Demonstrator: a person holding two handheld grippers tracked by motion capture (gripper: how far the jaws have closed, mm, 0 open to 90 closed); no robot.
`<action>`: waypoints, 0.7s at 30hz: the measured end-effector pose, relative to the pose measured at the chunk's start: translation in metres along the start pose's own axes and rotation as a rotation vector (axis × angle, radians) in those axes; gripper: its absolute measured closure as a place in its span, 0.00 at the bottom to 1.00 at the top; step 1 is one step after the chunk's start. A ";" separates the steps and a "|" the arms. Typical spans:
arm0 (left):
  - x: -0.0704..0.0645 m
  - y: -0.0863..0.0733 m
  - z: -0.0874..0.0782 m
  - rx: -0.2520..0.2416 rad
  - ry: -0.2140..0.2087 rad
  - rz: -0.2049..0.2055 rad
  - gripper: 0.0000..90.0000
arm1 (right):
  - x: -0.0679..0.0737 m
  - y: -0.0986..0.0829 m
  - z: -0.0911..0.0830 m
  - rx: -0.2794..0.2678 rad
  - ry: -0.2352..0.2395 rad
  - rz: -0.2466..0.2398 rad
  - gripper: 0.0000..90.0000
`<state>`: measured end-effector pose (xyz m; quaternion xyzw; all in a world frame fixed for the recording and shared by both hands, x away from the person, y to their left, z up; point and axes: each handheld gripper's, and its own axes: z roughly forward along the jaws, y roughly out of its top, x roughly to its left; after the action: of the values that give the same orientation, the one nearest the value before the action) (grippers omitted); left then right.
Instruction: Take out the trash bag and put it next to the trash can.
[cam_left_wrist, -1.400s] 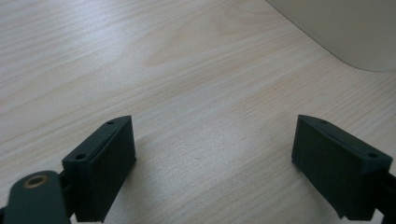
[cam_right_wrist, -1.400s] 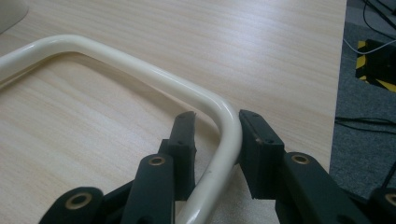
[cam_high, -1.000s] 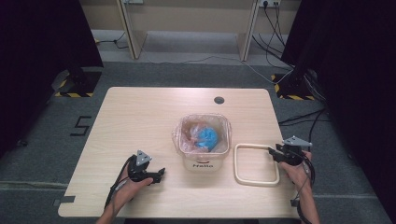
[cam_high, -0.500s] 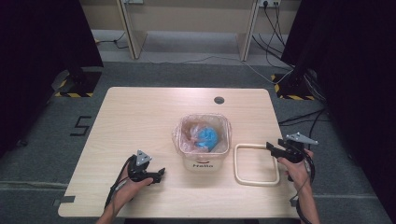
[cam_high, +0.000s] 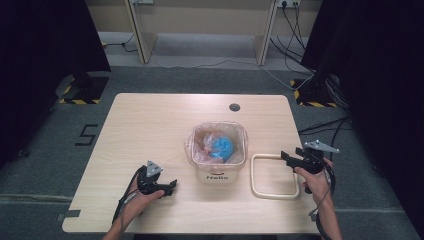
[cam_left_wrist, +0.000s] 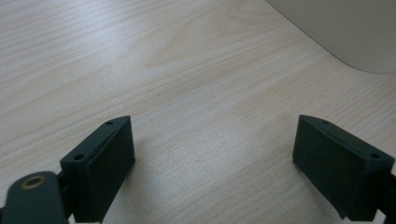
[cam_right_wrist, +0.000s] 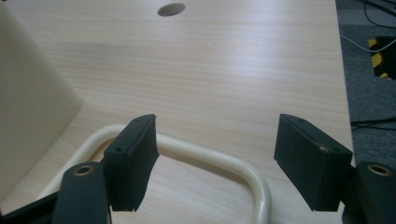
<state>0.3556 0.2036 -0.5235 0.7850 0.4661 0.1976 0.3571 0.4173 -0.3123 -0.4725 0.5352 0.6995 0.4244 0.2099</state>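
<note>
— What's that cream ring (cam_high: 275, 176) lying flat on the table (cam_high: 150, 130)?

— Looks like the rim frame for the bin (cam_high: 218, 150). It sits just to the right of the bin, close to its wall but I can't tell if they touch. The bin itself is in the middle, lined with a thin plastic bag (cam_high: 196, 142) and holding something blue (cam_high: 222, 148).

— And the right gripper (cam_high: 286, 156)?

— At the ring's far right corner, jaws spread wide, gripping nothing. In the right gripper view the ring's rounded corner (cam_right_wrist: 219, 161) runs between the two jaws, with the left jaw over the bar.

— So a grab is coming?

— I'd guess so. The risk is that the ring is thin and lies flat: if the jaws close too high they'd slip over the bar, or one jaw could push it sideways against the bin and shift the bin.

— The left gripper (cam_high: 172, 185)?

— Left of the bin, near the front edge, resting low on the wood. Wide open too, only bare table between the jaws, with the bin's wall (cam_left_wrist: 345, 28) showing ahead. If the ring goes onto the bin carelessly it could drag the loose bag down, and that hand isn't steadying anything.
</note>
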 end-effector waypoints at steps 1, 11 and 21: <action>0.000 0.000 0.000 0.000 0.000 0.000 0.13 | 0.005 0.005 -0.001 -0.012 0.017 0.010 0.31; 0.000 0.000 0.000 -0.001 -0.001 0.002 0.13 | 0.049 0.038 -0.003 -0.069 0.117 -0.049 0.30; 0.000 0.000 0.000 -0.001 -0.003 0.003 0.13 | 0.083 0.067 0.004 -0.113 0.178 -0.082 0.30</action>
<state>0.3551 0.2035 -0.5235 0.7859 0.4643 0.1972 0.3577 0.4300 -0.2294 -0.4064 0.4537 0.7116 0.5001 0.1940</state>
